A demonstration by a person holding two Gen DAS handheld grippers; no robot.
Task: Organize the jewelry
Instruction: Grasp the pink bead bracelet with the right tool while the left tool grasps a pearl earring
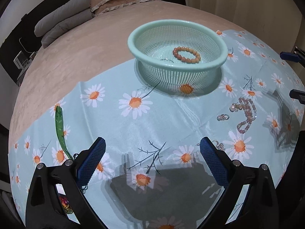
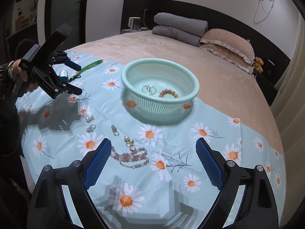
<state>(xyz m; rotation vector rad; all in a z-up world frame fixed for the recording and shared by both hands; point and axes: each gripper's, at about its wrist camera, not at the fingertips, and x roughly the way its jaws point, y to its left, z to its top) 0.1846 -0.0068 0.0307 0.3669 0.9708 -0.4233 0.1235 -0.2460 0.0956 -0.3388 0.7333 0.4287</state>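
the left tool (image 1: 152,156) is spread wide with nothing between its blue pads, hanging over the daisy-print cloth (image 1: 171,114) on the bed (image 1: 76,47); the right tool (image 2: 153,156) is likewise spread and empty, its left pad just above the pink bead necklace (image 2: 131,156); the mint basket (image 1: 177,24) sits on the cloth in the upper centre of both views, holding an orange bead bracelet (image 1: 186,55); only the right wrist view shows plainly a thin ring-shaped piece (image 2: 149,90) in the basket beside the bracelet, a pearl earring (image 2: 89,118) at centre left, and a small blue-and-white item (image 2: 63,75) at upper left near the left tool, with a hand (image 2: 19,70) on that tool's grip; the left wrist view shows the green strap (image 1: 60,131) at lower left, its long axis running up the frame; in the right wrist view the necklace lies bunched with its long axis across the frame, pearl earrings (image 2: 129,143) touching its upper edge; a pair of small silver rings (image 1: 222,117) lies just left of the necklace in the left wrist view.
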